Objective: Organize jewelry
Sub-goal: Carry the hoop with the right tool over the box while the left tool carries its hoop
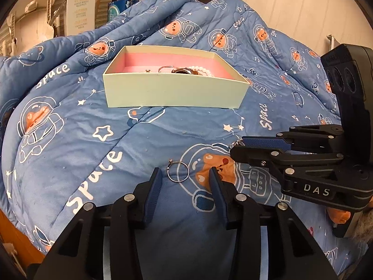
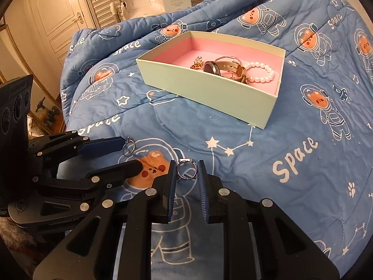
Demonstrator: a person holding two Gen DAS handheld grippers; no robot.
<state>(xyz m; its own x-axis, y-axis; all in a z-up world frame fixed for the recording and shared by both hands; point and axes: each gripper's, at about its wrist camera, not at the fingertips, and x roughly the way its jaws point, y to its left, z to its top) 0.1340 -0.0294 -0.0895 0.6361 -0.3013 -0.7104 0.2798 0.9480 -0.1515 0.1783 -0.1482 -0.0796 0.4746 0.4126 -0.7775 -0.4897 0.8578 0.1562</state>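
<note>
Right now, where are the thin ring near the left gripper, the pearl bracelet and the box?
thin ring (image 1: 178, 171): left wrist view, open centre of its hoop.
pearl bracelet (image 2: 261, 64): right wrist view, beads on its upper arc.
box (image 2: 209, 91): right wrist view, near outer wall.

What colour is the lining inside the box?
Pink; the box lining shows best in the right wrist view.

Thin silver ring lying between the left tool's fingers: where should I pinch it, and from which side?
Judging from the left wrist view, the thin silver wire ring lies flat on the blue quilt, its small setting at the upper left. Lower the open left tool from above and close across the plain band's opposite sides, avoiding the setting.
</note>
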